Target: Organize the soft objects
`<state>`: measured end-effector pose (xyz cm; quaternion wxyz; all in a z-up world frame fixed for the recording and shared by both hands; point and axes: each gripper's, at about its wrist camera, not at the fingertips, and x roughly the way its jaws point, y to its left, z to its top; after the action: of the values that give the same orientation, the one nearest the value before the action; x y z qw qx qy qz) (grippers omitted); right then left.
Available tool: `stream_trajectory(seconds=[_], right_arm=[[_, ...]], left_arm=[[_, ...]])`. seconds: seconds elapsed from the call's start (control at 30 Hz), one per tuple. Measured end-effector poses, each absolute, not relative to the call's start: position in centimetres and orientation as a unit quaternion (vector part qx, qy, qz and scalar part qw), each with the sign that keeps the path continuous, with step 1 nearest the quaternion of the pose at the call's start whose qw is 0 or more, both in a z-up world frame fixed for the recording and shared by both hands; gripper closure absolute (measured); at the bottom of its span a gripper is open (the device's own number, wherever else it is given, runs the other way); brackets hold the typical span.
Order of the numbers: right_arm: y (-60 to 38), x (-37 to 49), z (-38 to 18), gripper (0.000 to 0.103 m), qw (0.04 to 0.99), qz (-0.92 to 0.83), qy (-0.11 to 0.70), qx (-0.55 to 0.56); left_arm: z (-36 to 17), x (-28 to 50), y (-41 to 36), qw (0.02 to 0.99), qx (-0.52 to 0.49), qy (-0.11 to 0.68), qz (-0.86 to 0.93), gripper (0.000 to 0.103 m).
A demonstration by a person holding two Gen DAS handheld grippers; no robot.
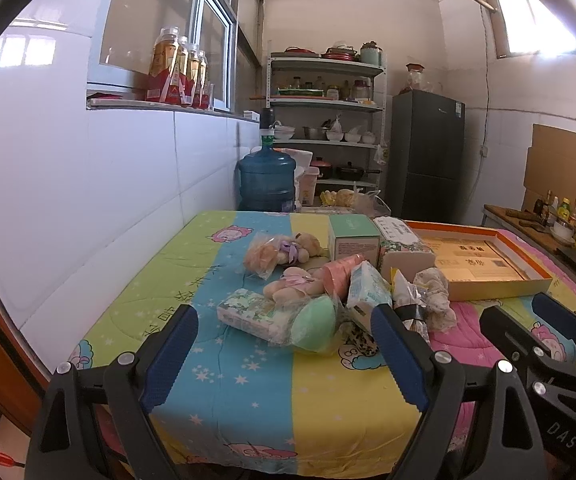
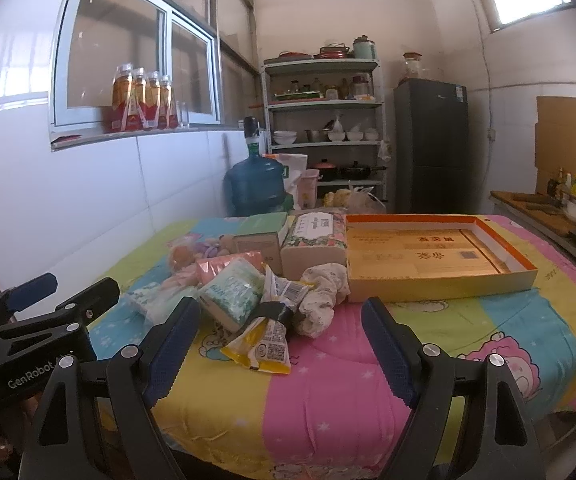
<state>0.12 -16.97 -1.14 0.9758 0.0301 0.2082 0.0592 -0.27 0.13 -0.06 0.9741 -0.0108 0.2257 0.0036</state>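
A heap of soft things lies mid-table: two small teddy bears in clear wrap (image 1: 278,254), a tissue pack (image 1: 254,312), a green sponge (image 1: 315,326), a pale tissue pack (image 2: 232,292), a yellow snack bag (image 2: 266,344) and a crumpled floral cloth (image 2: 321,300). An open orange-rimmed box (image 2: 439,284) sits to the right of the heap. My left gripper (image 1: 284,358) hovers open, near the front edge, short of the tissue pack. My right gripper (image 2: 280,346) is open too, just before the snack bag, and it appears at the right of the left wrist view (image 1: 527,320).
A quilted cartoon cloth (image 2: 327,392) covers the table. A green carton (image 1: 353,240) and a floral tissue box (image 2: 313,246) stand behind the heap. White tiled wall runs along the left; a water jug (image 1: 267,180), shelves (image 1: 325,120) and a dark fridge (image 2: 431,144) stand beyond.
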Motion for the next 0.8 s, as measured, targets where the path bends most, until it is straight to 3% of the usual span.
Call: stream_trajectory(seconds=[0.8], right_arm=[[-17.32, 0.24, -1.24, 0.019, 0.975, 0.059, 0.211, 0.037]], left_arm=[[-0.42, 0.03, -0.32, 0.973, -0.005, 0.232, 0.004, 0.014]])
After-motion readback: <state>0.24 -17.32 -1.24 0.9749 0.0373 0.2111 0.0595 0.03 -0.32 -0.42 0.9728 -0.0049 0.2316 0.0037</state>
